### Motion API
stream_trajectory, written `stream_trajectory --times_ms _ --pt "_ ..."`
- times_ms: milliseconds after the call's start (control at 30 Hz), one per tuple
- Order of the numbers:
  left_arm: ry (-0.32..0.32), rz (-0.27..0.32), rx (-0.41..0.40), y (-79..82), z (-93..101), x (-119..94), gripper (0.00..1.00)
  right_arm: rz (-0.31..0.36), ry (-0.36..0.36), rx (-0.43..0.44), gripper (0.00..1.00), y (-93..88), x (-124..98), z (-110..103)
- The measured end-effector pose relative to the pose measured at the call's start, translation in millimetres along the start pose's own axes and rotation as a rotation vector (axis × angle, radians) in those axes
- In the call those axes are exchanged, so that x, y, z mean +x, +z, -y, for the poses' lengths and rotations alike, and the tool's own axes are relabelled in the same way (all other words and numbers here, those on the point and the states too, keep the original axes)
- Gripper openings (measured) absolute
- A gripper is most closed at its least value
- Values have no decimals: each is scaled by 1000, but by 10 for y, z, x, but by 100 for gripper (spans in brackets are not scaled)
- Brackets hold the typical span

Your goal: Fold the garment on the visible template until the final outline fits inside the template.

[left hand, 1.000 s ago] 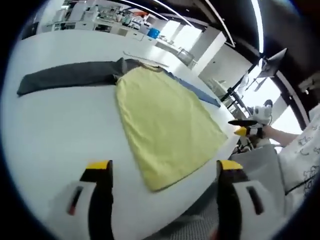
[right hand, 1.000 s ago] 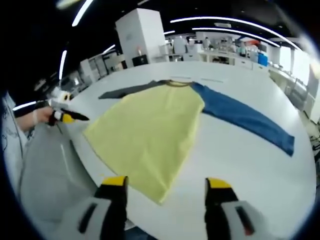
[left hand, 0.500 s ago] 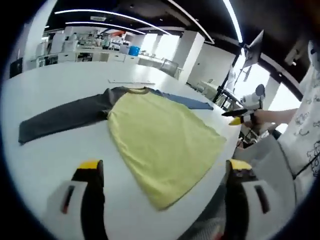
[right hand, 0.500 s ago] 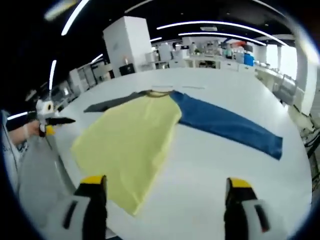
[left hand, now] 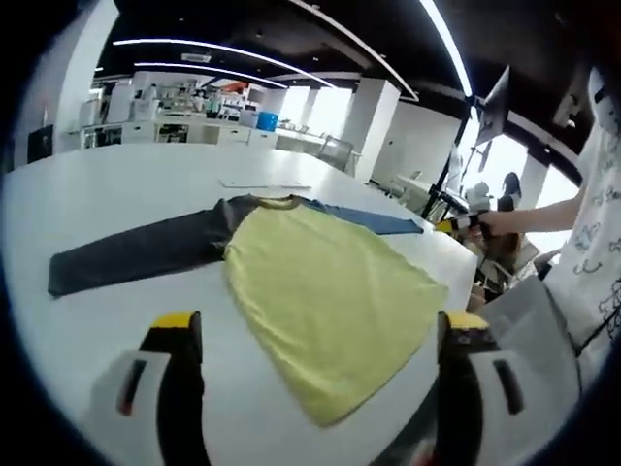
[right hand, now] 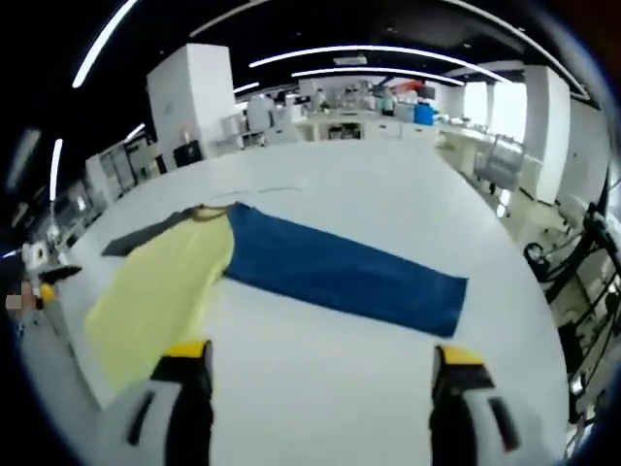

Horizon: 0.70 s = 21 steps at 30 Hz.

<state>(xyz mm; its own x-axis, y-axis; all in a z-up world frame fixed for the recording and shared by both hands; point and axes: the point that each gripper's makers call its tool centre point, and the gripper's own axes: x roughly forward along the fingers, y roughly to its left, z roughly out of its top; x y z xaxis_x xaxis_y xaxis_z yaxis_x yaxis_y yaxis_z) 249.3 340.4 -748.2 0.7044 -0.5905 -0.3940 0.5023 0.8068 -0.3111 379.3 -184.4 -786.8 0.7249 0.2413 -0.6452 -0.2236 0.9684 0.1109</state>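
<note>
Since the earlier frame, the right gripper (right hand: 312,364) has swung toward the blue sleeve (right hand: 344,277), and the shirt (left hand: 330,291) lies unmoved, flat on the table (left hand: 126,189). Both grippers hover spread and empty; the left gripper (left hand: 315,335) is near the hem. No template outline is discernible. The hem nearly reaches the table's edge; bare tabletop lies beyond.

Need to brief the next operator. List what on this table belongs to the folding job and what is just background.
Belongs to the job:
- garment: yellow body, grey sleeve, blue sleeve
- white table
- left hand-held gripper, open
- right hand-held gripper, open

Just background:
- thin pale strip beyond the collar
- lab benches
</note>
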Motion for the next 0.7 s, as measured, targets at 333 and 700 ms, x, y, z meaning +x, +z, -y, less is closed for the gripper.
stream_trajectory --times_ms 333,700 --pt "10 -7 6 -3 -54 10 97 15 -43 68 93 93 60 225" --pt "57 -32 -28 -106 -150 -77 90 5 -131 193 83 71 411 701"
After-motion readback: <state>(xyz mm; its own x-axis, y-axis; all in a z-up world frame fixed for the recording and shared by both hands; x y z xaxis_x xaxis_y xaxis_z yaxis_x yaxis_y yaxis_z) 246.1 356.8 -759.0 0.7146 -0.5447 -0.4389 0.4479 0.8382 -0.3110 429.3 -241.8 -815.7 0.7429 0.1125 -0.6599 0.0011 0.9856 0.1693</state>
